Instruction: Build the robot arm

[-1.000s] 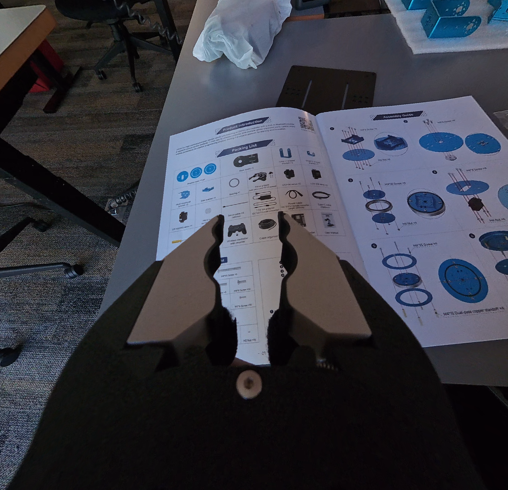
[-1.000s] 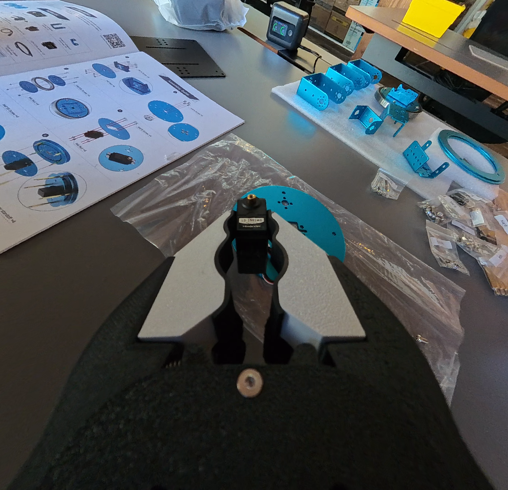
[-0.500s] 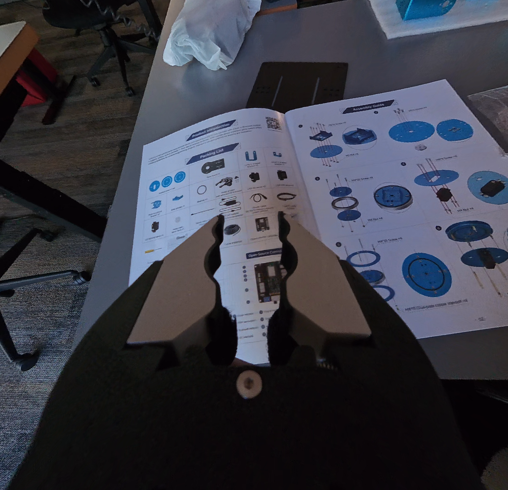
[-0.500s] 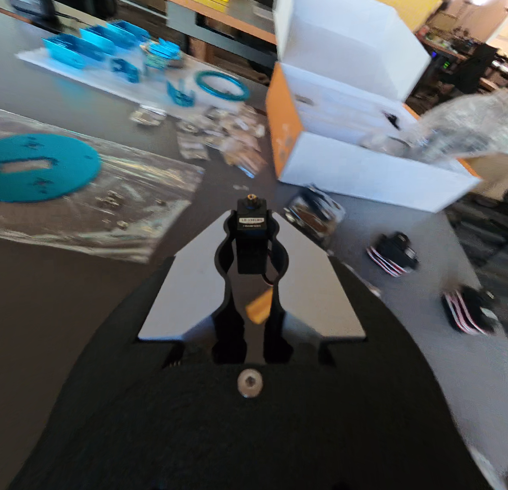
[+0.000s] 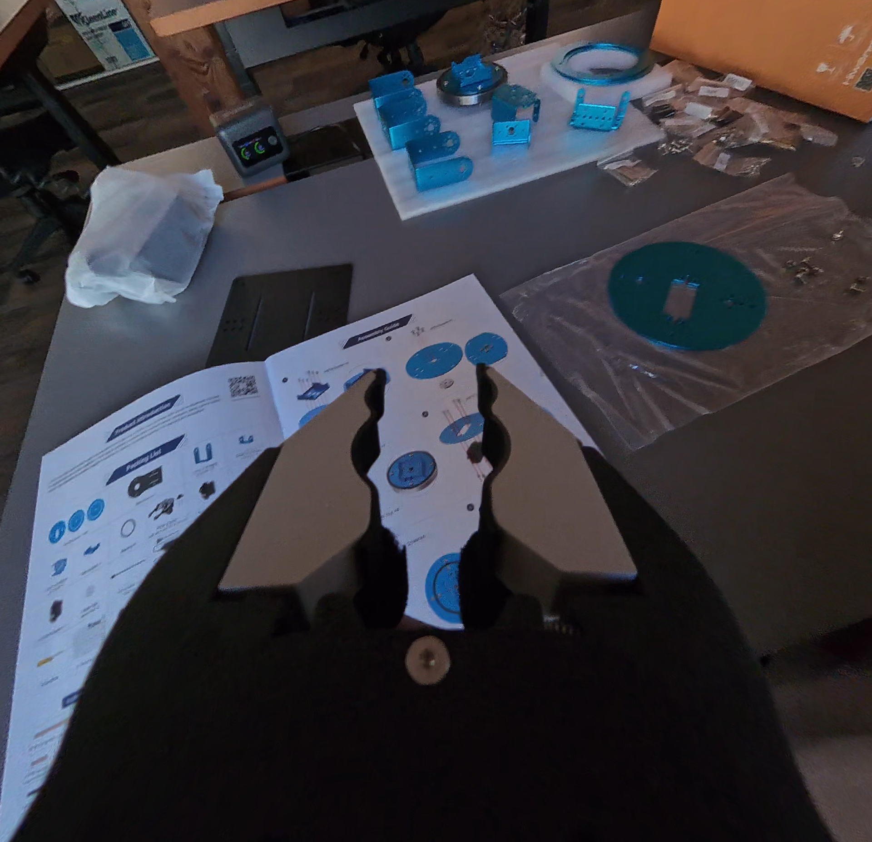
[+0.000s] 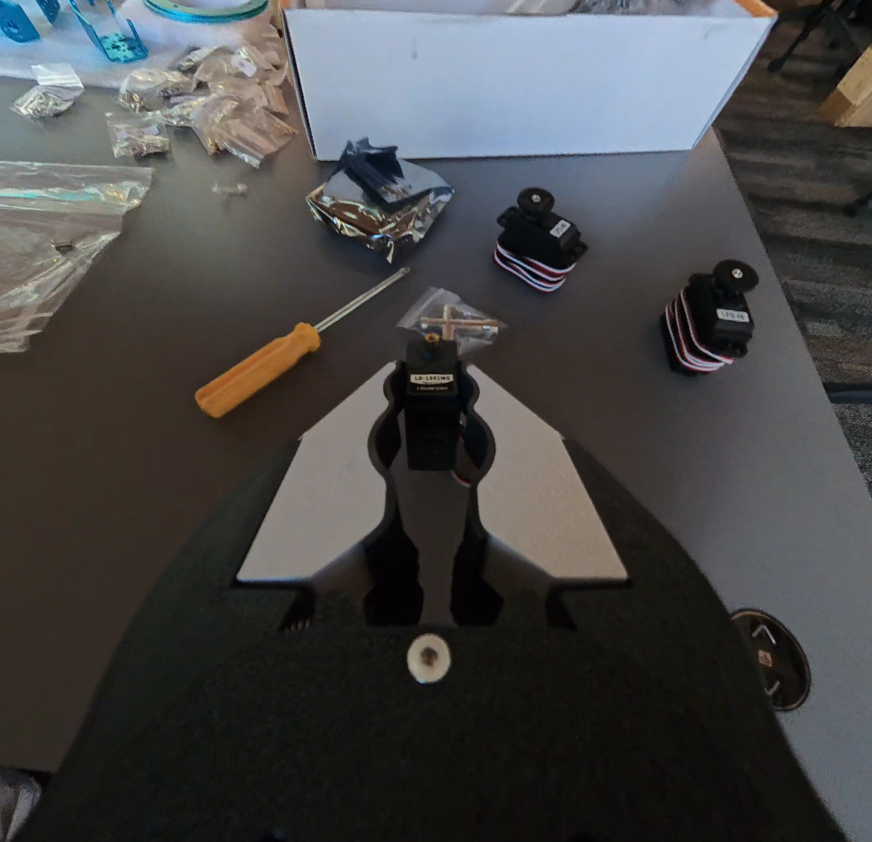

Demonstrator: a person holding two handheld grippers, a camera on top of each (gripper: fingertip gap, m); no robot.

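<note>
Right gripper (image 6: pixel 430 371) swung over dim grey table (image 6: pixel 141 300), clamping servo (image 6: pixel 430 413); left gripper (image 5: pixel 427 375) parted, seemingly empty.

A grey table (image 5: pixel 292 234), seen from above. Lying on it to the near left, an open booklet (image 5: pixel 155 484), with a black plate (image 5: pixel 283 309) just beyond and a white bag (image 5: pixel 141 238) at the far left. At the far middle, a white foam sheet (image 5: pixel 514 168) carrying blue brackets. To the right, a clear plastic sheet (image 5: pixel 660 375) under a blue disc. Farther right, small screw packets (image 6: pixel 212 106), a white box (image 6: pixel 509 78), a crumpled foil bag (image 6: pixel 377 215), an orange screwdriver (image 6: pixel 264 371), a small clear bag (image 6: pixel 453 319), and two black motors (image 6: pixel 538 243) (image 6: pixel 708 328) standing well apart.
</note>
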